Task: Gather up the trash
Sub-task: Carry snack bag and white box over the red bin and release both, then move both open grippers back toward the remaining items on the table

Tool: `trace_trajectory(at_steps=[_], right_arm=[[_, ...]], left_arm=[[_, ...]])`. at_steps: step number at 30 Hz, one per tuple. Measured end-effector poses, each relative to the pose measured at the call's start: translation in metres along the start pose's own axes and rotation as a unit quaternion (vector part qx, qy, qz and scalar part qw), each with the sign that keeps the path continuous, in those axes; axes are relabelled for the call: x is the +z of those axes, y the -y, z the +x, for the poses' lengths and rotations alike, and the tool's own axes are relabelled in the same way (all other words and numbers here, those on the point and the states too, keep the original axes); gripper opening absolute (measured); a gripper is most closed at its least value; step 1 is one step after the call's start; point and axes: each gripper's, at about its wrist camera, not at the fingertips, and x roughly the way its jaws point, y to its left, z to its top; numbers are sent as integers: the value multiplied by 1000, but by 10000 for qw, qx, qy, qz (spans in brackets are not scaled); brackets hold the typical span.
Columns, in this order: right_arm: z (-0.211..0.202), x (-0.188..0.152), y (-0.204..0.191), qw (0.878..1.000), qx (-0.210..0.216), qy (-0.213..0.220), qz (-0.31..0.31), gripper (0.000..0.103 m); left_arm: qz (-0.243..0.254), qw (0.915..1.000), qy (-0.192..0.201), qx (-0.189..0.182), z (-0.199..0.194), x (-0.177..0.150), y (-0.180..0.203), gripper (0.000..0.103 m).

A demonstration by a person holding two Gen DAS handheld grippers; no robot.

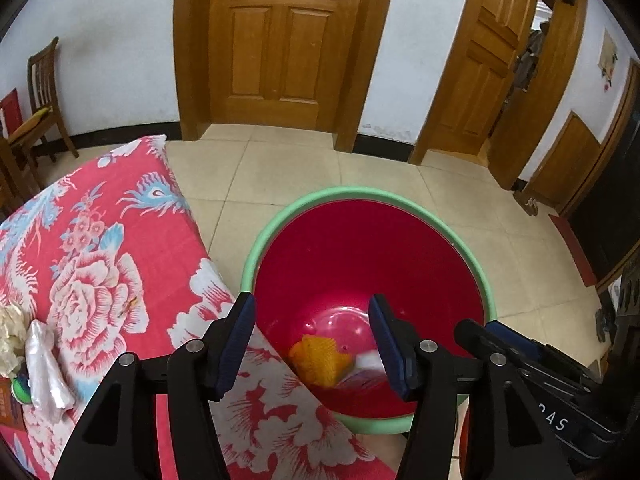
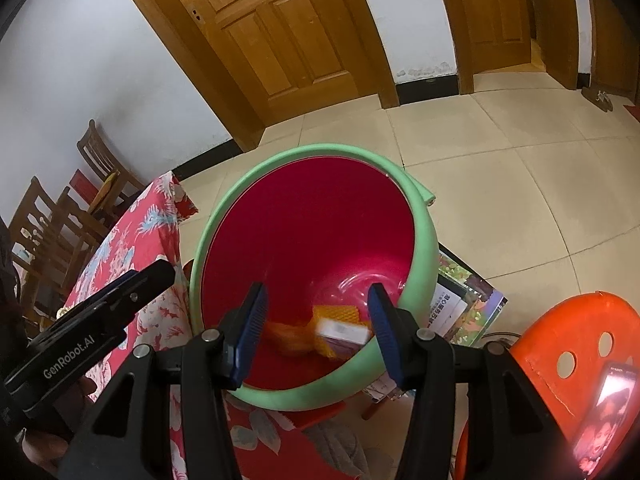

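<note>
A bin with a green rim (image 1: 308, 199) and red inside stands on the floor beside the table. At its bottom lie an orange foam net (image 1: 320, 360) and a blurred white box (image 1: 366, 362). My left gripper (image 1: 314, 344) hangs open over the bin's near edge with nothing between its blue pads. In the right wrist view the same bin (image 2: 218, 220) holds the orange net (image 2: 340, 314) and the white box (image 2: 340, 330). My right gripper (image 2: 316, 332) is open above them, empty. The left gripper (image 2: 154, 276) shows at its left.
A table with a red floral cloth (image 1: 120, 208) lies left of the bin, bearing crumpled white paper (image 1: 10, 336) and a white wrapper (image 1: 44, 368). An orange stool (image 2: 560, 332) with a phone (image 2: 608, 408) stands right. A printed booklet (image 2: 468, 304) lies by the bin. Wooden chairs (image 1: 44, 92) stand at the wall.
</note>
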Motion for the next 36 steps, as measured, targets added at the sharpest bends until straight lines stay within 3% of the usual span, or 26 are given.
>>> trace_trajectory(at_steps=[18,36], right_arm=[[-24,-6,-24,9996,183,190,-122,55],[-46,-21,-66,9971,537,240,-491,55]], left_arm=[[-333,9990,250,139,-42,-8,-28,60],[-810,9938,539,534,-96,-28,-73,60]])
